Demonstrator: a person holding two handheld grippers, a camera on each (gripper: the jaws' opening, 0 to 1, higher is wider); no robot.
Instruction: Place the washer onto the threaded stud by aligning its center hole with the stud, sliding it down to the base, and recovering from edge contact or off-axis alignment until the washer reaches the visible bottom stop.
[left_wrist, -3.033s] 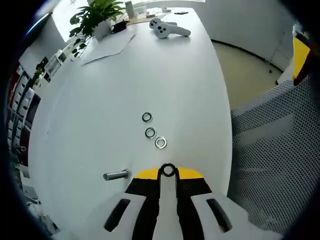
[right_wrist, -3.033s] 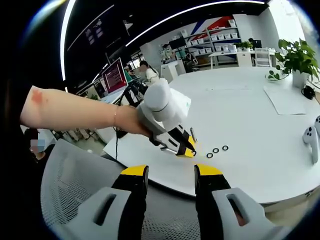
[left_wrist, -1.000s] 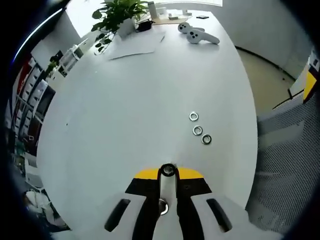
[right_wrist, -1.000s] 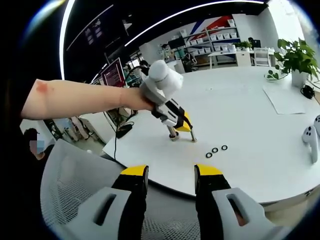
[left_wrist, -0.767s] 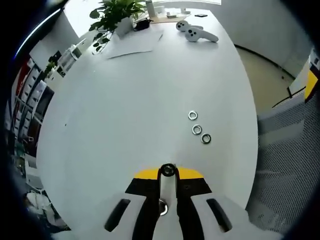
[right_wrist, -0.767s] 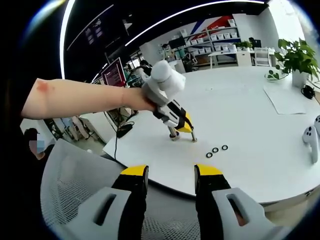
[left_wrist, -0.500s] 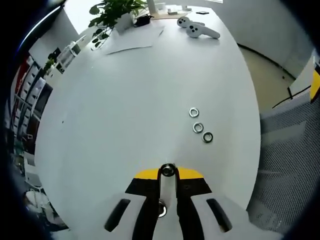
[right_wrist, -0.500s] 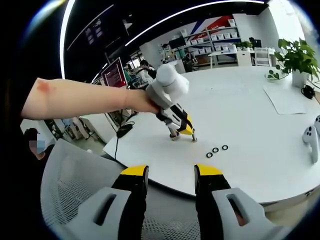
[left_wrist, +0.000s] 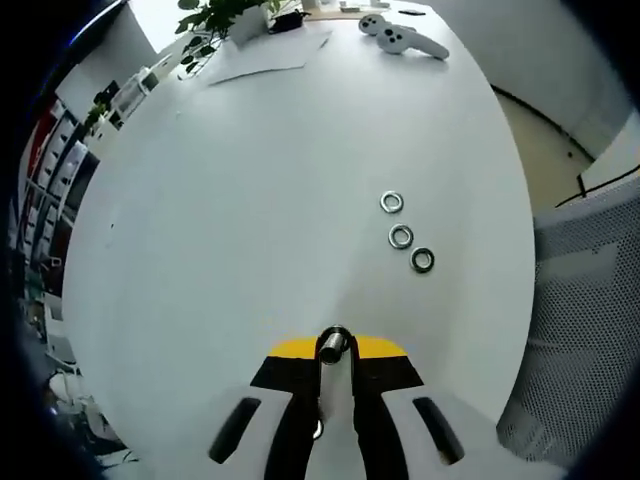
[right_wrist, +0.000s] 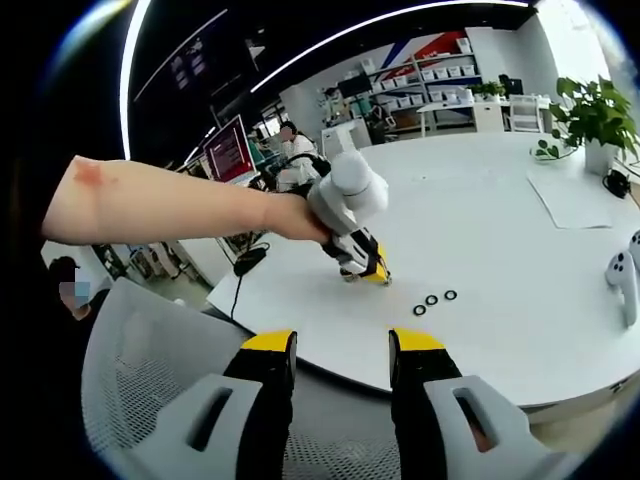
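Observation:
My left gripper (left_wrist: 335, 352) is shut on a steel washer (left_wrist: 333, 338) pinched at its yellow tips. A short metal cylinder, which looks like the stud's (left_wrist: 330, 350) top, shows through the washer's hole. In the right gripper view a hand holds the left gripper (right_wrist: 374, 274) tilted down, its tips close to the white table (right_wrist: 500, 220); the stud is hidden behind them. Three spare washers (left_wrist: 401, 237) lie in a short row on the table, also seen as spare washers (right_wrist: 431, 300) just right of the left gripper. My right gripper (right_wrist: 343, 347) is open, holds nothing, and hangs off the table's near edge.
A grey mesh chair (right_wrist: 150, 380) sits under my right gripper. White controllers (left_wrist: 405, 38), papers (left_wrist: 265, 68) and a potted plant (left_wrist: 215, 14) are at the table's far end. The table edge (left_wrist: 520, 230) drops to the floor on the right.
The left gripper has tipped down and moved closer to the table with the washer, covering the stud in the right gripper view. The right gripper has stayed still.

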